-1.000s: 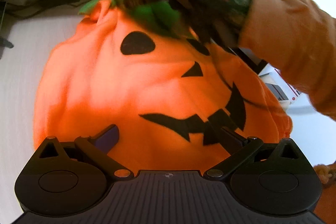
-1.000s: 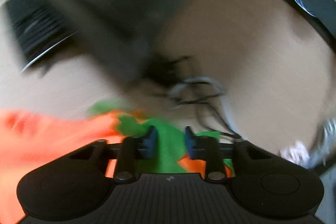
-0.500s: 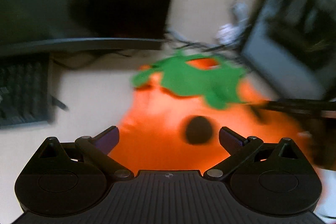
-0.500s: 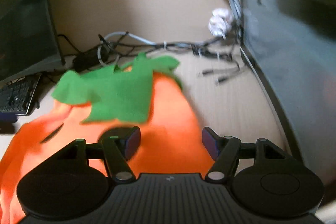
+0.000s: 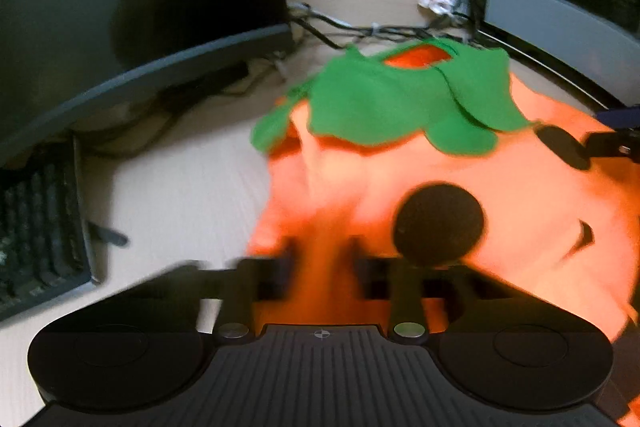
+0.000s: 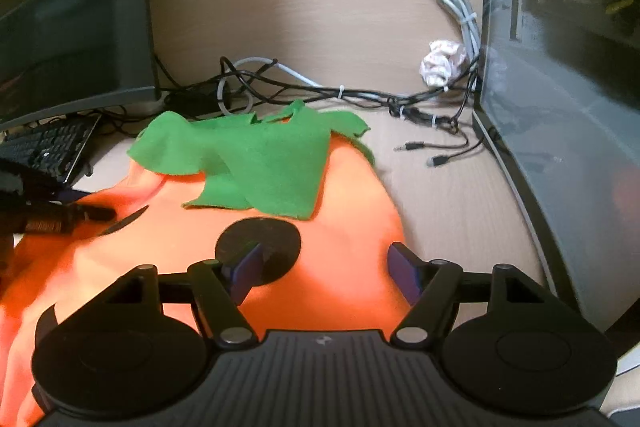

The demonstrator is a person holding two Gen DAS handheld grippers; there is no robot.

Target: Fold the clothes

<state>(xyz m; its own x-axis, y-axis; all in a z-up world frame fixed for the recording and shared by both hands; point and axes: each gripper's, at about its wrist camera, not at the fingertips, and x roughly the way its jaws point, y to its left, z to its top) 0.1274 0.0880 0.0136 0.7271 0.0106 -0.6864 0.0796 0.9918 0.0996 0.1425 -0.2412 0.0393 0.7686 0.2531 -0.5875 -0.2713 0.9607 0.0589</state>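
We see the orange pumpkin costume point(image 6: 344, 227) lying on the worktop point(image 6: 460, 211), its green leaf collar point(image 6: 256, 163) toward the back edge, near the cable tangle point(image 6: 360, 95). Our left claw point(image 5: 320, 267) is blurred, its fingers drawn close on a ridge of orange cloth. Our right claw point(image 6: 324, 271) is spread wide over the costume's right part, pinching nothing. A keyboard point(image 6: 48, 147) sits at the left edge.
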